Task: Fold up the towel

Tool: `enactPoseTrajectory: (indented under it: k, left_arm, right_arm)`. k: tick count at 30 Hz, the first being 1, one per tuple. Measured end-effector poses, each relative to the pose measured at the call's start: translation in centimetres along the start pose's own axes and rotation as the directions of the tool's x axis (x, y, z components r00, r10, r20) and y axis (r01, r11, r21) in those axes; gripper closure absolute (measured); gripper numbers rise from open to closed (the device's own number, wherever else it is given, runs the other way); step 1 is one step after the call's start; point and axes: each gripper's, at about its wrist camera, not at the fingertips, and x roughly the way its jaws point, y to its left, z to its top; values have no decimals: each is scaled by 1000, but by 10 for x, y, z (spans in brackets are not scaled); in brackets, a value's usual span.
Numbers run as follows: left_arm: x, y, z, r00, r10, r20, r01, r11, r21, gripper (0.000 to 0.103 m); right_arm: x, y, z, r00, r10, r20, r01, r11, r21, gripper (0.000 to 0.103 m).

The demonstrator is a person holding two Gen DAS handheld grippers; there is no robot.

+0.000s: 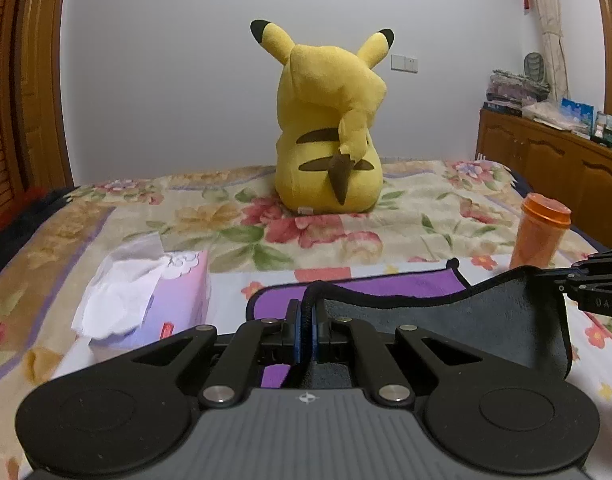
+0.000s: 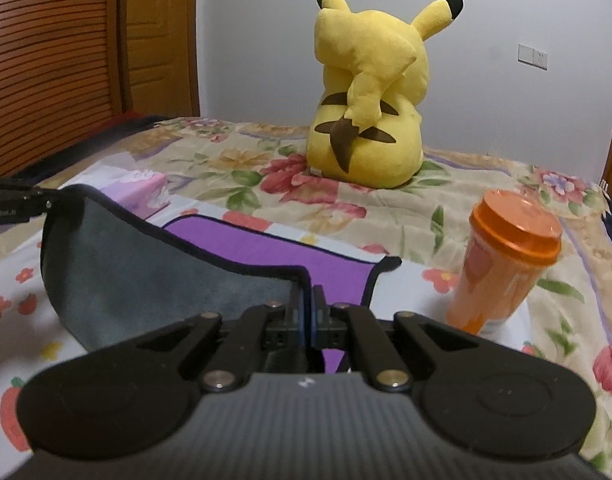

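Left tool [image 1: 304, 322] clamped on towel [image 1: 445, 308] edge, right tool [image 2: 308, 312] pinching opposite corner, towel lifted between

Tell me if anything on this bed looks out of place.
The orange cup leans on the soft bedspread, close to the towel both hand-held grippers are lifting. Nothing spilled or damaged.

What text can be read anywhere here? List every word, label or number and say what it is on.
"DAS": on the right gripper, seen from the left wrist view.
"...n-Robot.AI": on the left gripper, start cut off.
Tissue box: red label, too small to read.
Orange cup: no text visible.
Books on the cabinet: spines too blurred.
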Motion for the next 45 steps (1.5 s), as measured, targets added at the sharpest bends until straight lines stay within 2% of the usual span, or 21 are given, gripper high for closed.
enactPoseTrajectory:
  k: [5, 15, 21, 27, 37, 45]
  left_arm:
    - [11, -2, 8, 999, 19, 27, -19, 1000, 24, 95]
    - [31, 3, 27, 997, 34, 69, -34, 999, -11, 95]
    - [46, 5, 38, 995, 58, 84, -58, 998, 4, 95]
    - [74, 9, 36, 996, 65, 65, -64, 998, -4, 95]
    - [120, 14, 18, 996, 83, 13, -83, 997, 6, 95]
    - [137, 11, 8, 996, 90, -17, -89, 995, 33, 94]
  right_arm:
    - [10, -1, 5, 1000, -3, 11, 3, 1000, -25, 99]
    - [24, -12, 27, 995, -26, 93, 30, 999, -44, 99]
    - [37, -14, 37, 993, -35, 111, 41, 998, -52, 99]
    - [61, -18, 36, 994, -60, 94, 65, 997, -51, 99]
    - [100, -24, 14, 995, -92, 31, 94, 995, -40, 99]
    - [114, -28, 3, 995, -96, -1, 96, 995, -29, 99]
